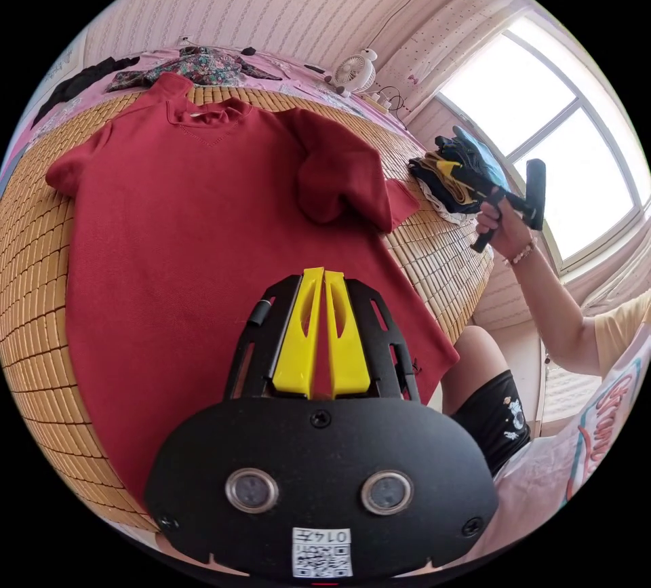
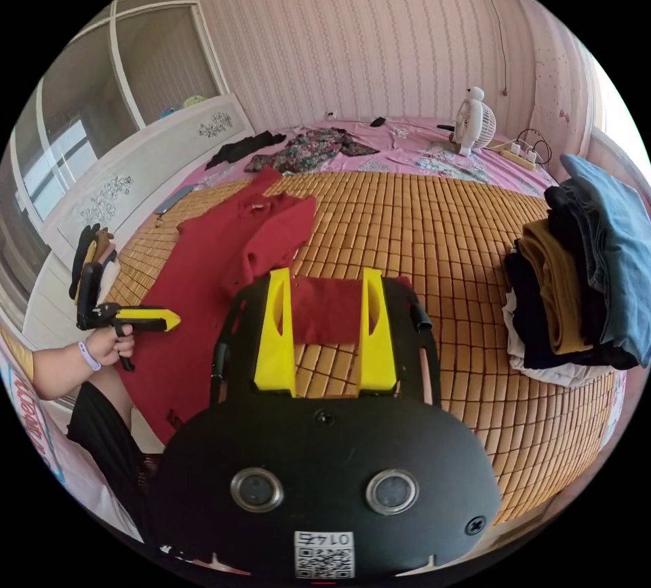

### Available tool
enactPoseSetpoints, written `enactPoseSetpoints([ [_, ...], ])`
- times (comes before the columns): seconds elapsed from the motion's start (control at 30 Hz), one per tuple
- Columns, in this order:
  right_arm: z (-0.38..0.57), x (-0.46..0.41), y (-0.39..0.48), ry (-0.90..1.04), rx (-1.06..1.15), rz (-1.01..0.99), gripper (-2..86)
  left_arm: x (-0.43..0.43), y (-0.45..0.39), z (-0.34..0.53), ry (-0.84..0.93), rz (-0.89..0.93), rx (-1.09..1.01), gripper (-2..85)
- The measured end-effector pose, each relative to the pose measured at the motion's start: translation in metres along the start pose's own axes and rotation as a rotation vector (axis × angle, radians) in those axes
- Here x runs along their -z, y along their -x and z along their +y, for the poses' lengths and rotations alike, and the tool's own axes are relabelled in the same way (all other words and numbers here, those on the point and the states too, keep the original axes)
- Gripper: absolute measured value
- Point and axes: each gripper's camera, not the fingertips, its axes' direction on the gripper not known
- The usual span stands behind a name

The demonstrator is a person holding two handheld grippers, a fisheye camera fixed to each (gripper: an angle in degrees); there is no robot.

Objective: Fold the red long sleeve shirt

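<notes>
The bed (image 2: 434,249) carries everything here, its woven bamboo mat giving a flat, firm surface for folding, with a pink sheet showing beyond the mat at 12 o'clock in the right gripper view. Spread on that mat is the red long sleeve shirt (image 1: 203,208), lying face up with its collar toward 12 o'clock in the left gripper view and its hem hanging at the near edge, toward 5 o'clock. One sleeve is already turned in across the chest at about 2 o'clock, its cuff reaching the mat; the other sleeve, at 9 o'clock, looks bunched short near the shoulder. I judge the fold to be barely begun, the body laid out flat so the sides can be brought in evenly.

A pile of folded clothes (image 2: 583,276) sits at 3 o'clock in the right gripper view, well apart from the shirt, probably set aside as finished work. A small white fan (image 2: 475,121) stands at 1 o'clock on the pink sheet, and a patterned garment (image 2: 308,147) lies loose near 12 o'clock.

The left claw (image 1: 324,276) hovers over the shirt's lower body with its yellow jaws pressed together, pinching nothing. The right claw (image 2: 324,279) hangs above the mat with jaws spread wide, released, looking toward the folded-in sleeve, likely readied for a grasp.
</notes>
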Motion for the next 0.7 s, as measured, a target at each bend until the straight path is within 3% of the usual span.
enactPoseSetpoints([
  [0.2, 0.018, -0.080, 0.045, 0.314, 0.258, 0.016, 8.8, -0.046, -0.017, -0.015, 0.090, -0.096, -0.051, -0.7],
  [0.47, 0.019, -0.020, 0.031, 0.220, 0.290, 0.000, 4.3, -0.074, -0.037, -0.012, 0.102, -0.195, -0.149, -0.7],
  [0.6, 0.003, 0.084, -0.010, 0.142, 0.104, -0.270, 2.8, -0.076, -0.043, -0.019, 0.089, -0.131, -0.146, -0.6],
  [0.7, 0.012, 0.150, -0.055, -0.042, -0.064, -0.172, 2.9, -0.076, -0.050, -0.035, 0.054, -0.083, -0.145, -0.6],
])
